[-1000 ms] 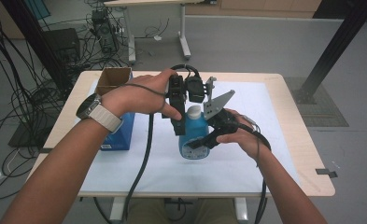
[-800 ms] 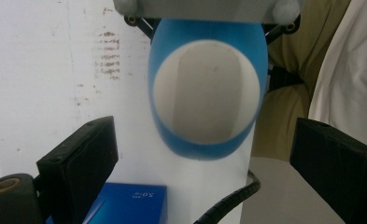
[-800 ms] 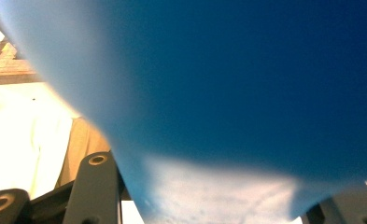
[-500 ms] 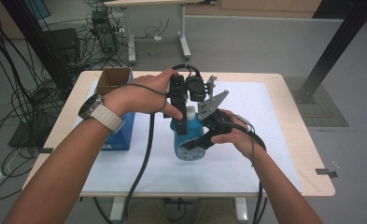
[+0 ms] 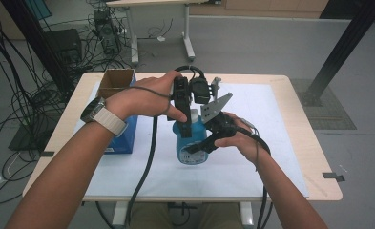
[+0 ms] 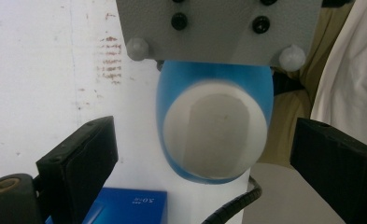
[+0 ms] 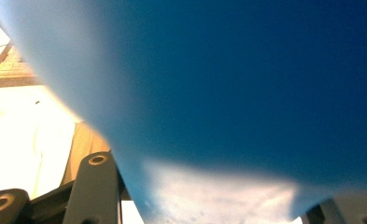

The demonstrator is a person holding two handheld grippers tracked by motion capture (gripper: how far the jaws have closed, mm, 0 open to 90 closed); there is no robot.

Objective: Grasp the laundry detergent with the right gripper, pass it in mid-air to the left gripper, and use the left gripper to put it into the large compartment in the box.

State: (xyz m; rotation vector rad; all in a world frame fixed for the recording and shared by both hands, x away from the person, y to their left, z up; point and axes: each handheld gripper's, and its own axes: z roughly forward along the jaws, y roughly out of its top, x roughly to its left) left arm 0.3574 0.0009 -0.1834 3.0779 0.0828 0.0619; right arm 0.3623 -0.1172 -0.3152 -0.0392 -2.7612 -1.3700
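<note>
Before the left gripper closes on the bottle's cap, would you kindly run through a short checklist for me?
1. Right gripper holds the blue bottle by its body: ok.
2. Left gripper open, jaws either side of the white cap: ok.
3. Cap centred between the jaws: ok, roughly.
4. Bottle upright: cannot tell.
5. Blue box apart from the bottle: ok.

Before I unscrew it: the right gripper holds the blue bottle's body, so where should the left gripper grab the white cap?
Take the white cap across its round sides, from straight above. The blue bottle stands upright and the left gripper already looks down on the cap with its jaws open on either side of it, apart from it. The right gripper grips the body.
</note>
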